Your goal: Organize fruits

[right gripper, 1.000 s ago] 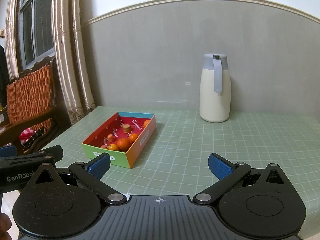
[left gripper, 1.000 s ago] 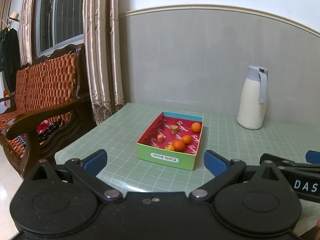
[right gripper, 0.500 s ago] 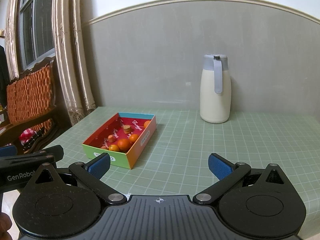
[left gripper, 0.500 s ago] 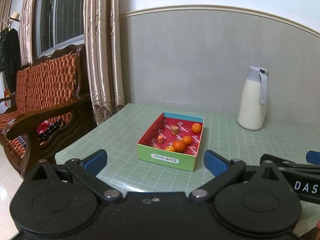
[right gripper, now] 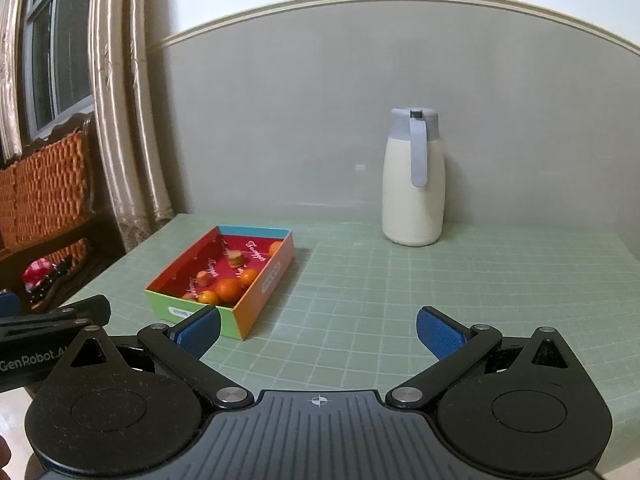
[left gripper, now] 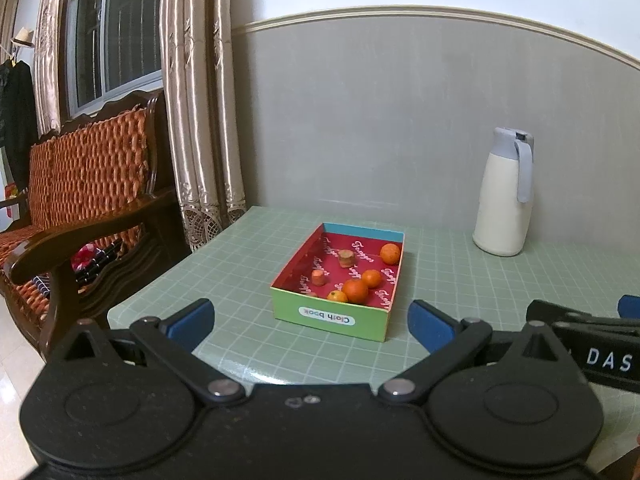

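A shallow cardboard box (left gripper: 332, 318) with a red lining sits on the green gridded table (left gripper: 248, 264). Inside lie several small oranges (left gripper: 355, 290) and two brownish stubby pieces (left gripper: 346, 258). The box (right gripper: 262, 282) shows at left centre in the right wrist view, its oranges (right gripper: 229, 289) near the front. My left gripper (left gripper: 310, 322) hangs open in front of the box, short of it, holding nothing. My right gripper (right gripper: 318, 330) is open too, empty, over the table to the right of the box.
A cream thermos jug (right gripper: 414, 178) with a grey-blue lid stands at the back by the wall. A wooden bench (left gripper: 80, 200) with orange cushions and curtains (left gripper: 196, 100) are left of the table. The table's near-left corner (left gripper: 120, 312) lies under my left gripper.
Both grippers have crept slightly forward toward the box, which looks a little larger. Jaws stay open and the fruits have not moved.
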Tool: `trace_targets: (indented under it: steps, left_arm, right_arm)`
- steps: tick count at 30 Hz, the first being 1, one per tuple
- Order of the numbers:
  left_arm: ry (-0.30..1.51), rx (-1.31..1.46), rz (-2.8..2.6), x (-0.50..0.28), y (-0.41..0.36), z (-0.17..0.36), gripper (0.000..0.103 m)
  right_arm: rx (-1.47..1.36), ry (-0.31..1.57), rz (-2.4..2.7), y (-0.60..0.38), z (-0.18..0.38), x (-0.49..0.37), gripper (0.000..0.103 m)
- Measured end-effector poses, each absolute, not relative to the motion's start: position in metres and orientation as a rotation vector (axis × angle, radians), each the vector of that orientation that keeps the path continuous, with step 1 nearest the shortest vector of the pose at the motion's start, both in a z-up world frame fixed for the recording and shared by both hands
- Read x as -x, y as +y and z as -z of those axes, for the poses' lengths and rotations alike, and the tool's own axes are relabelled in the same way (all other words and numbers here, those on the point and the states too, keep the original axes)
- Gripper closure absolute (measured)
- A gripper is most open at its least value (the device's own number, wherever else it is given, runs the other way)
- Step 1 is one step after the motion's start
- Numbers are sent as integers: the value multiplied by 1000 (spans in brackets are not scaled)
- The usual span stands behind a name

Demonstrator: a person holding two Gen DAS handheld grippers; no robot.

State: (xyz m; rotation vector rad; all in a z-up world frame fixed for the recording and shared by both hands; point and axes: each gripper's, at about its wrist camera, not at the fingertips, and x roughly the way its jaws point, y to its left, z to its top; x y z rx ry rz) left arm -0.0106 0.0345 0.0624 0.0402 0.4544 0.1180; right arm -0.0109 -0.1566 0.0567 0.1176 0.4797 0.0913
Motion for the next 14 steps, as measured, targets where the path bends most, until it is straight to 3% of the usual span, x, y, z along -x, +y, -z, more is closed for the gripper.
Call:
trace_targets:
  steps: [7,12,14]
  left_arm:
    - [449,-43,-110,11,34,-61,6]
    - [406,-58,-83,16,30,-61,15]
    - [408,-65,-87,15,28,-62,11]
  right_arm:
    - [-115,481,-84,-159,-57,11,0]
    - [-115,484,-85,-159,-56,11,0]
    - [-118,481,-81,-160,-55,11,0]
